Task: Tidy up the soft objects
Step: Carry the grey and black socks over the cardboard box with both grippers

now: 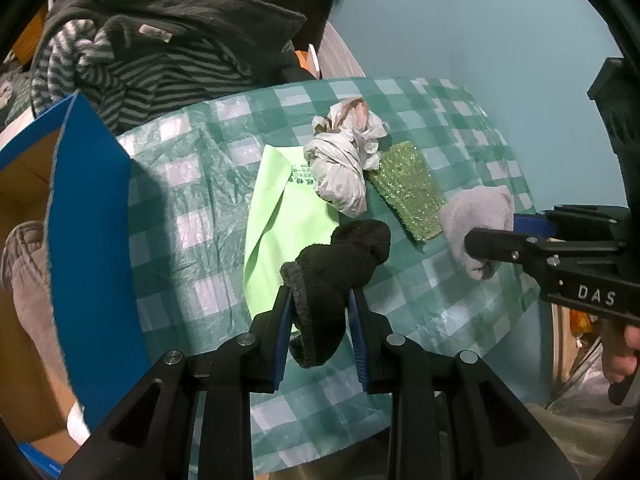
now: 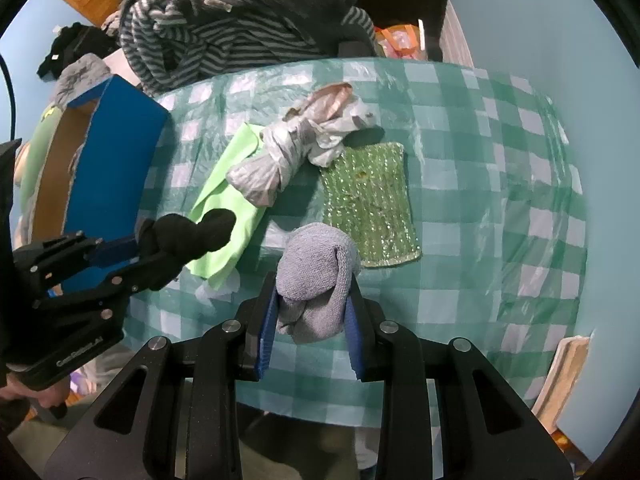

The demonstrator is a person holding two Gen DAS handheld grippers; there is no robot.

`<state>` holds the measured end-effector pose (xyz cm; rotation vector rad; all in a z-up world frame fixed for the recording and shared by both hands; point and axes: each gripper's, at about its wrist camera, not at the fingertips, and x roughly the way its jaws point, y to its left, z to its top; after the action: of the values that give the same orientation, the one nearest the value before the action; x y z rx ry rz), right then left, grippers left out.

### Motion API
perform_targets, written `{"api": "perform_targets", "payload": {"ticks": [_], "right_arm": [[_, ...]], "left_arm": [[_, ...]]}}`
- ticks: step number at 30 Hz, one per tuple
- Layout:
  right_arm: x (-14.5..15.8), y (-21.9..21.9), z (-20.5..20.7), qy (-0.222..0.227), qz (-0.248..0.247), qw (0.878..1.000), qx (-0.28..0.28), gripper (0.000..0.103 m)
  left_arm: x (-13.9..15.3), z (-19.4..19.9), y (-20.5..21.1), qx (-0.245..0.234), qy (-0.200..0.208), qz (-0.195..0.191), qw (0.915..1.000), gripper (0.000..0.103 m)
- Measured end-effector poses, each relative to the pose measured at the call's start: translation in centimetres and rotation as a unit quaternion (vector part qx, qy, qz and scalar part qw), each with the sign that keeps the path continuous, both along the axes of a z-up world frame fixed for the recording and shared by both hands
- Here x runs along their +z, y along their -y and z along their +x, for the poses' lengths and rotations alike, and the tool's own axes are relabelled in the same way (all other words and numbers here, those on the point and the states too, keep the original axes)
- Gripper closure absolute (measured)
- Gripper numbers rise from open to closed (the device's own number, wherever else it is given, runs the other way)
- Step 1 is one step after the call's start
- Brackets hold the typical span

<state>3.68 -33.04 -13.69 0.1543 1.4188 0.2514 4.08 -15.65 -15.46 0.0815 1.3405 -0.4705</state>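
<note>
Both cameras ride just behind their own tongs and look steeply down at the checked counter (image 1: 192, 184) from close above. The left wrist view sits nearer the blue box (image 1: 92, 240) at the counter's left side; the right wrist view hangs further right. Each sees the other's tongs at its edge. Both share the middle of the counter: the light green cloth (image 2: 224, 208), the knotted plastic bag (image 1: 340, 168) and the glittery green pad (image 2: 372, 208).
</note>
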Motion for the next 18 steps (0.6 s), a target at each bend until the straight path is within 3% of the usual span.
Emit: {"api": "perform_targets", "payload": {"ticks": [18], "right_arm": [[3.7, -3.5, 0.7, 0.028, 0.003, 0.999, 0.039, 0.074]], "left_arm": [[4.8, -1.0, -4.3, 0.046, 0.039, -0.006, 0.9982, 0.076]]}}
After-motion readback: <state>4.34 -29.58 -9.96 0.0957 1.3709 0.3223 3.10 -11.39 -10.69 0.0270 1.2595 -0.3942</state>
